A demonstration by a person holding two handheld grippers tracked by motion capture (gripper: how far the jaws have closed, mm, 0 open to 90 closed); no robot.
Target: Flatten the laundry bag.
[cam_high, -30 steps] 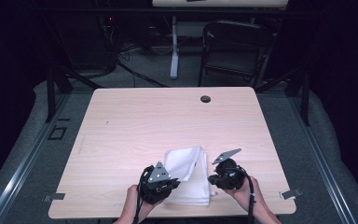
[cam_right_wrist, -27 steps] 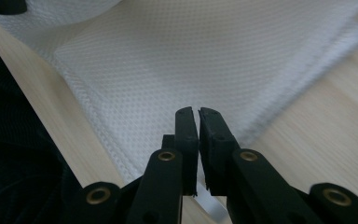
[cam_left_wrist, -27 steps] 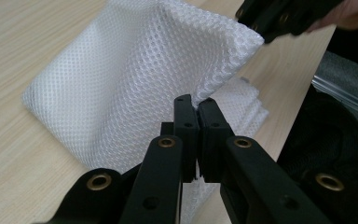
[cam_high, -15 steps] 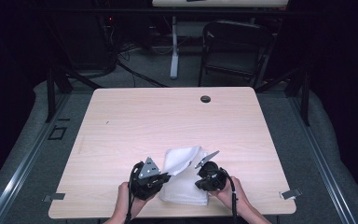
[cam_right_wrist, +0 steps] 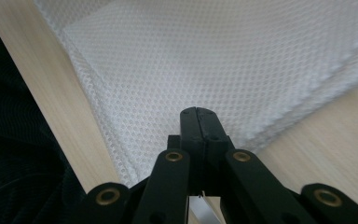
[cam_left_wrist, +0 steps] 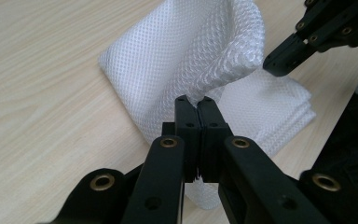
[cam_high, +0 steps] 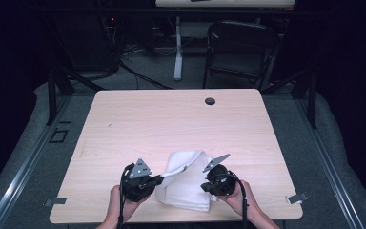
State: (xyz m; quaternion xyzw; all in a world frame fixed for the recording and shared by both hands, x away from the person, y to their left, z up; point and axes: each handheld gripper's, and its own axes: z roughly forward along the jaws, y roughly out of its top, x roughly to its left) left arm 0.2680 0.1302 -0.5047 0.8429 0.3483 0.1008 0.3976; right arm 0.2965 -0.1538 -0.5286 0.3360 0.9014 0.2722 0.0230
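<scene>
A folded white mesh cloth (cam_high: 187, 190) lies near the table's front edge, between my two grippers. My left gripper (cam_high: 163, 178) is shut on a raised fold of the cloth (cam_left_wrist: 177, 51); in the left gripper view the fabric rises out of the closed jaws (cam_left_wrist: 195, 100) and curls upward. On the cloth's right side, my right gripper (cam_high: 206, 186) has its jaws shut, and they rest over the cloth (cam_right_wrist: 214, 51) with nothing seen between the tips (cam_right_wrist: 198, 111). That right gripper (cam_left_wrist: 284, 56) also appears in the left gripper view, close to the lifted fold.
The light wooden table (cam_high: 171, 124) has a dark cable hole (cam_high: 210, 101) near its far edge. A black chair (cam_high: 240, 47) and cables stand on the floor behind. Metal brackets (cam_high: 296, 197) sit at the front corners.
The left gripper has shifted leftwards, drawing a fold of the cloth up and out. The right gripper moved in from the right onto the cloth's right side.
</scene>
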